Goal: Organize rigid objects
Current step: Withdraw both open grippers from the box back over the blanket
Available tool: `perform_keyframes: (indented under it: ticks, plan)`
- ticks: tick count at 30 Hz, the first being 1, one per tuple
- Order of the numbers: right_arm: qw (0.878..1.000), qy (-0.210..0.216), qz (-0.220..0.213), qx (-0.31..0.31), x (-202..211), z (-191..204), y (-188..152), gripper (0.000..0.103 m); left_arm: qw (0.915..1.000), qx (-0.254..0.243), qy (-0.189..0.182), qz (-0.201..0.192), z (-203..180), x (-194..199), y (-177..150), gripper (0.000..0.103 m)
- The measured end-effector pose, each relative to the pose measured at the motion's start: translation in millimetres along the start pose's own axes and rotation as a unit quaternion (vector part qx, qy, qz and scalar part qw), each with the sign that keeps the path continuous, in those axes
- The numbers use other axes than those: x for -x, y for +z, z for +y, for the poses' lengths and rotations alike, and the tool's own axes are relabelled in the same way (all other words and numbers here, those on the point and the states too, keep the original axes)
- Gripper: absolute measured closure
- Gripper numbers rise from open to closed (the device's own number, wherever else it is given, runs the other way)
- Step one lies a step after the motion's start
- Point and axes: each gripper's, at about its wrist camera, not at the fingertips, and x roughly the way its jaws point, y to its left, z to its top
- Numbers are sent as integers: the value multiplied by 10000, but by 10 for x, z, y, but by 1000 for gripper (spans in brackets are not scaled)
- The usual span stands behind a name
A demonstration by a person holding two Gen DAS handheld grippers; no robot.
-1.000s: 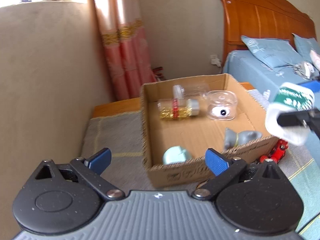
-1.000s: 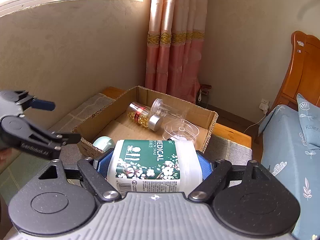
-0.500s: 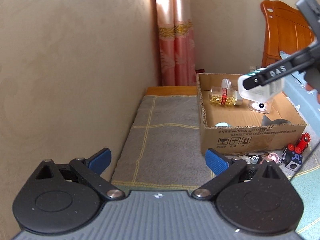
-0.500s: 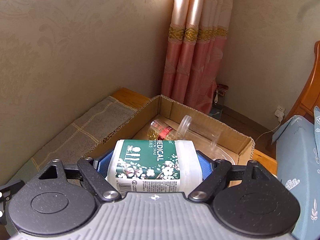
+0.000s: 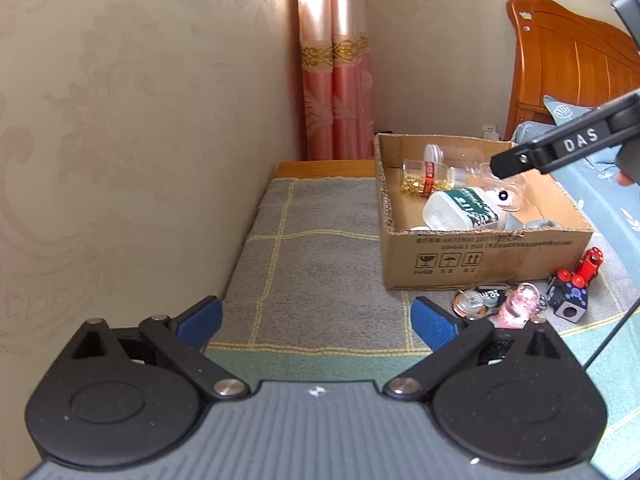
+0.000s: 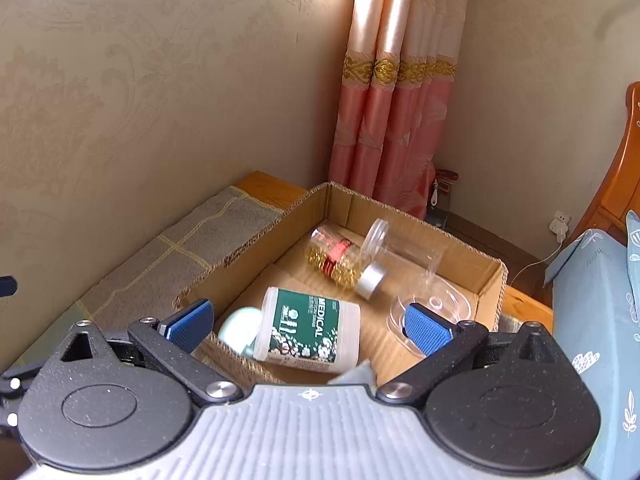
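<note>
A cardboard box [image 5: 480, 248] stands on a grey mat [image 5: 320, 264]. In it lie a white and green cotton swab tub [image 6: 308, 330], seen also in the left wrist view [image 5: 460, 210], a jar of gold beads [image 6: 340, 262], a clear tube [image 6: 400, 246], a clear round lid [image 6: 436, 312] and a pale green round thing [image 6: 240, 332]. My right gripper [image 6: 308, 326] is open and empty just above the box. My left gripper [image 5: 316, 316] is open and empty, low over the mat, well short of the box.
A red toy train [image 5: 576, 280], a pink trinket [image 5: 520, 308] and keyring pieces [image 5: 476, 300] lie on the mat in front of the box. A beige wall [image 5: 120, 160] runs along the left. A bed with blue bedding [image 6: 600, 300] is on the right.
My right gripper opened and the cotton swab tub dropped into the box. My left gripper drew back from the box and stayed open.
</note>
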Motion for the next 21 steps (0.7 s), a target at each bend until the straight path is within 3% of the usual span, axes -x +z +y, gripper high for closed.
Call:
perform_keyframes:
  ticks: [10, 21]
  plan:
    - [9996, -116, 49, -244, 280, -382, -454, 0, 9999, -67, -83, -8, -93, 43, -22, 3]
    - [9937, 486, 271, -971, 101, -869, -953, 0, 9995, -287, -120, 85, -258, 73, -59, 3]
